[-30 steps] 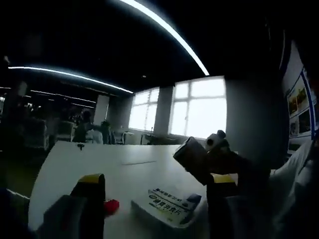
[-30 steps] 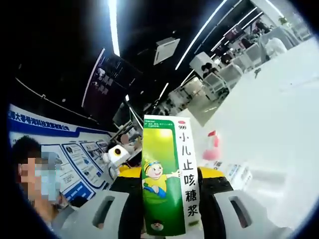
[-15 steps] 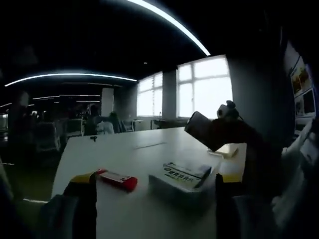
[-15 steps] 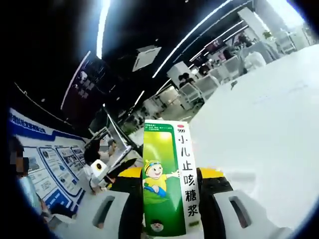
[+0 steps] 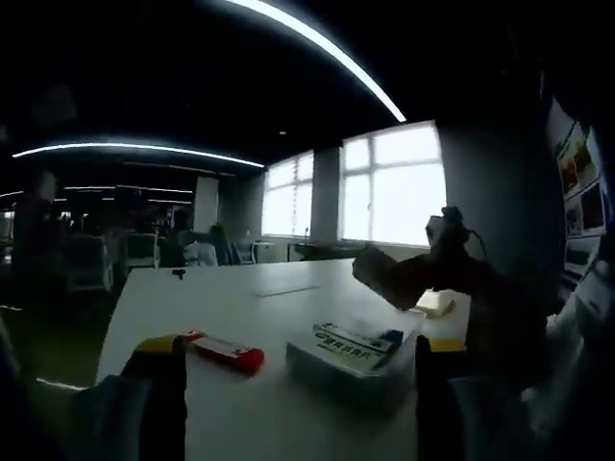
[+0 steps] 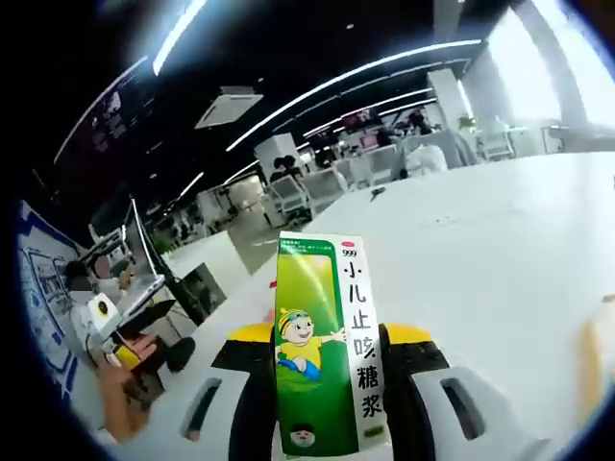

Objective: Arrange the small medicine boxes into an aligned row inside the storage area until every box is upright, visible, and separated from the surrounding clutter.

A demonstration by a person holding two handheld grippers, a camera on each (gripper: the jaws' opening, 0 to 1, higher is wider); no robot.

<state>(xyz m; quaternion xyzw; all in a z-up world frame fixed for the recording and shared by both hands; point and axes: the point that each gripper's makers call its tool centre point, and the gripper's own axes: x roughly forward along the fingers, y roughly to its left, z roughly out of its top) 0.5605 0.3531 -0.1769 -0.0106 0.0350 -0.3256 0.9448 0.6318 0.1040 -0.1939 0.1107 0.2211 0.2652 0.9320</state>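
Observation:
My right gripper [image 6: 323, 384] is shut on a tall green medicine box [image 6: 321, 346] with a cartoon child and Chinese print, held upright between the jaws above the white table [image 6: 500, 240]. In the left gripper view that same gripper [image 5: 452, 274] comes in from the right, carrying the box [image 5: 382, 277] tilted above the table. My left gripper [image 5: 303, 348] stands open and low over the table. Beyond its jaws lie a flat white medicine box [image 5: 354, 353] and a flat red box [image 5: 227, 352]. A small pale box [image 5: 434, 303] lies further back.
The long white table [image 5: 240, 298] stretches toward bright windows [image 5: 394, 197]. People sit at desks in the background [image 5: 187, 245]. A person [image 6: 91, 307] sits at the left in the right gripper view. An orange thing [image 6: 591, 357] shows at the right edge.
The right gripper view has swung round to face across the table, with the green box still gripped. In the left gripper view the right gripper and its box have dropped slightly.

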